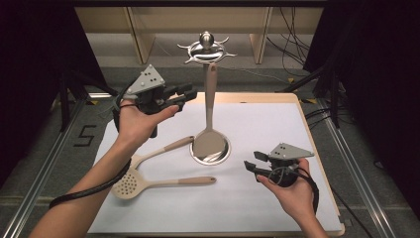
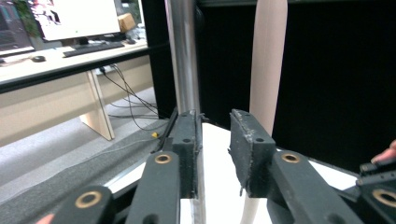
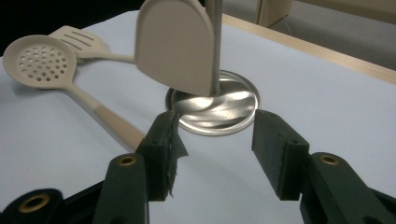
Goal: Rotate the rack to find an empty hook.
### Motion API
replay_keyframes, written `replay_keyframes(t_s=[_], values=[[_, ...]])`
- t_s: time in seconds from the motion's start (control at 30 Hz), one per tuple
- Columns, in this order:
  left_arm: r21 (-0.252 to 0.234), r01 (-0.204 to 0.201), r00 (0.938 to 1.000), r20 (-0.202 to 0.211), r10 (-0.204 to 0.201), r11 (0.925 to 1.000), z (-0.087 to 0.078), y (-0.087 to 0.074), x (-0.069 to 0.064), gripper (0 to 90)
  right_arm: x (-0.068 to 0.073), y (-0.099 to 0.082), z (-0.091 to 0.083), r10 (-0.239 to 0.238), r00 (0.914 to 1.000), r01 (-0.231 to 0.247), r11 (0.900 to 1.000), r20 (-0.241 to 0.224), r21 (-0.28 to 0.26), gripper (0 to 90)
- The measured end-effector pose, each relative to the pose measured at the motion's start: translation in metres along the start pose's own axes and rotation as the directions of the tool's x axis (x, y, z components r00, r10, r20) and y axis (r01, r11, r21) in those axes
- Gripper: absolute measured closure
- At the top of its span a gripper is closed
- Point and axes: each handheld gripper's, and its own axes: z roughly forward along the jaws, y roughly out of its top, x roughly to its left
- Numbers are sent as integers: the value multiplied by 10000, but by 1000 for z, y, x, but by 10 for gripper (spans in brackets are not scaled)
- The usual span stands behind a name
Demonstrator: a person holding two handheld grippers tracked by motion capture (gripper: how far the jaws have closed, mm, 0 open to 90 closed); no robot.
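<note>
Item 1: utensil stand [image 1: 207, 49], chrome, with a round mirrored base [image 1: 220, 151] resting on the white sheet [image 1: 257, 198] over the table [image 1: 317, 148], an upright pole and a ring of curved hooks at the top.

Item 2: solid beige turner [image 1: 210, 114], hanging blade-down from the stand, its blade just above the base; in the right gripper view the blade [image 3: 175, 44] sat against the pole.

Item 3: perforated skimmer [image 1: 130, 185], lying flat on the sheet left of the base, handle pointing right.

Item 4: slotted turner [image 1: 163, 149], also flat, lying just behind the skimmer, handle tip near the base.

Item 5: left gripper [image 1: 184, 94], held raised in the person's left hand, pointing towards the hanging turner's handle and near it. Jaws parted with nothing pressed between them (in the left gripper view, the pole [image 2: 183, 56] rose behind one jaw and the beige handle [image 2: 268, 60] behind the other).

Item 6: right gripper [image 1: 251, 164], held low over the sheet in the right hand, right of the base and pointing at it. Jaws spread wide and empty; its own view showed the base between and beyond the tips, untouched.
</note>
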Motion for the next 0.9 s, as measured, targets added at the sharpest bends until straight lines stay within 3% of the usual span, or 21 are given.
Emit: replay_keyframes(t_s=[0.13,0.23,0.47,0.67,0.9], values=[[-26,14,9995,-312,-15,10000,-2,6,3,741,-2,0,1,-185,9998,185,9998,-113,63,518],[-159,257,9982,-535,-265,9995,-1,12,4,764,-2,-2,3,0,9999,1,9999,-114,110,519],[-592,185,9990,-389,-208,9981,-1,28,-4,884,-3,-2,1,112,9999,-112,9998,-27,181,522],[-949,232,9991,-319,-263,9952,-2,36,-14,893,-1,-1,0,32,10000,-32,10000,6,59,524],[-1290,212,9978,-593,-291,9914,-4,47,-12,894,-1,0,1,-184,9998,184,9998,-5,-8,524]])
